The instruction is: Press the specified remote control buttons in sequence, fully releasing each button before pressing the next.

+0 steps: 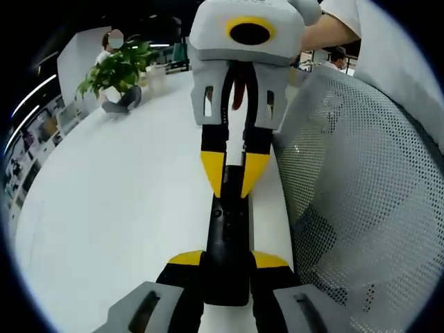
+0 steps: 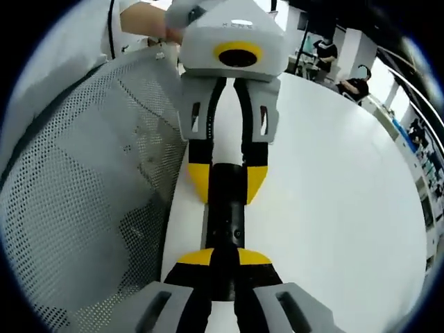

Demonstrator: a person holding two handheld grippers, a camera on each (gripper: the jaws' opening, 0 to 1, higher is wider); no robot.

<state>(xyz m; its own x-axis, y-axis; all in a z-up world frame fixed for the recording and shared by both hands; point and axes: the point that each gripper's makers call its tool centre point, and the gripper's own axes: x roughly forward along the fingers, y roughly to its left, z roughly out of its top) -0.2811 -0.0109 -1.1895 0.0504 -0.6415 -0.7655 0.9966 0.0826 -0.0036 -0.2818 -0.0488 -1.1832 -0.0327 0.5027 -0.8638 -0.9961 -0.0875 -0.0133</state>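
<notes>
Remote control (image 1: 227,239) lies lengthwise between both grippers, long axis 6-to-12 o'clock, above the white desk (image 1: 118,208). Left gripper (image 1: 227,267) clamps its near end; right gripper (image 1: 234,173) pinches the far end. Buttons not discernible.

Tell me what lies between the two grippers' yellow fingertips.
The black remote control, held at both ends: the left gripper grips the near end, the right gripper the far end. The right gripper view shows the same, mirrored, above the white table.
</notes>
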